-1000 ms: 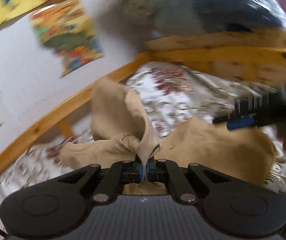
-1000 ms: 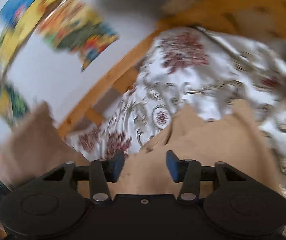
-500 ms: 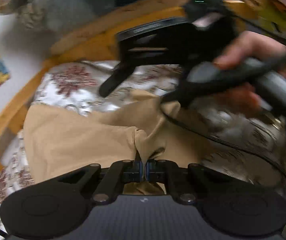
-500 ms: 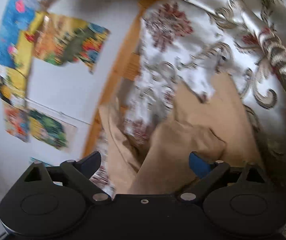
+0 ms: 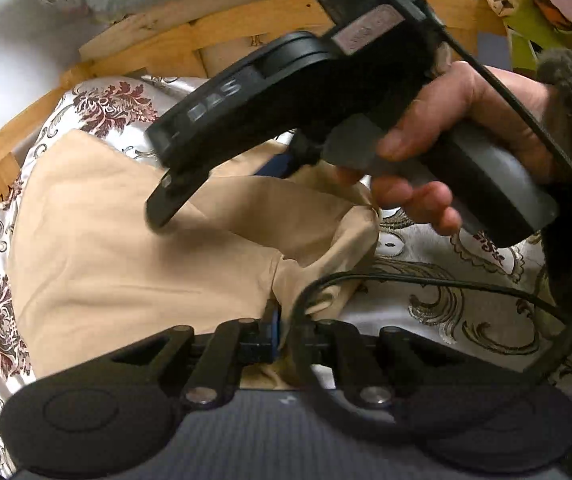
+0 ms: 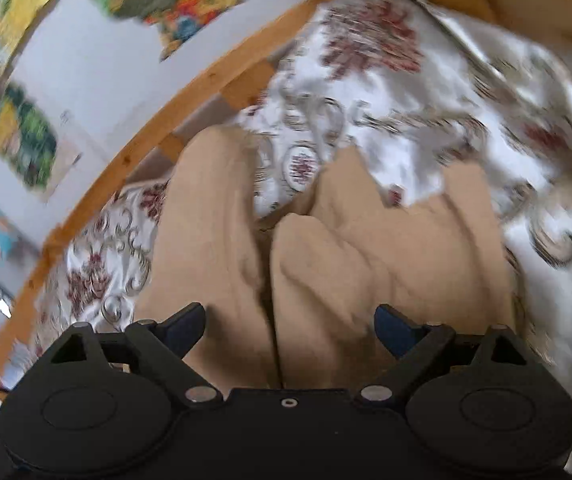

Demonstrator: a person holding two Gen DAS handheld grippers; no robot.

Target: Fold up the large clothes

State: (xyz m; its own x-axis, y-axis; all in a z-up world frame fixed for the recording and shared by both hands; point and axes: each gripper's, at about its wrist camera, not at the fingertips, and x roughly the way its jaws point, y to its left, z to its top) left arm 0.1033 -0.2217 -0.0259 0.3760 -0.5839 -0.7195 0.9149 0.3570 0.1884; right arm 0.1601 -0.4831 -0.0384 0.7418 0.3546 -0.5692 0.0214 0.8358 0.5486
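Note:
A large beige garment (image 5: 126, 264) lies bunched on a floral bedspread (image 5: 466, 312). My left gripper (image 5: 282, 334) is shut on a gathered fold of the garment, low over the bed. The right gripper's body (image 5: 286, 92), held in a hand, crosses above the garment in the left wrist view. In the right wrist view the right gripper (image 6: 290, 324) is open wide, with the beige garment (image 6: 326, 280) lying between and just beyond its fingers. That view is blurred.
A wooden bed frame (image 5: 222, 28) curves along the far and left sides. A white wall with colourful posters (image 6: 166, 4) stands behind it. Piled clothes (image 5: 546, 4) sit at the top right. A black cable (image 5: 426, 280) loops over the bedspread.
The right gripper has swung in over the garment, close above my left gripper, and opened wide. My left gripper stays shut on the fold, and the garment has spread flatter.

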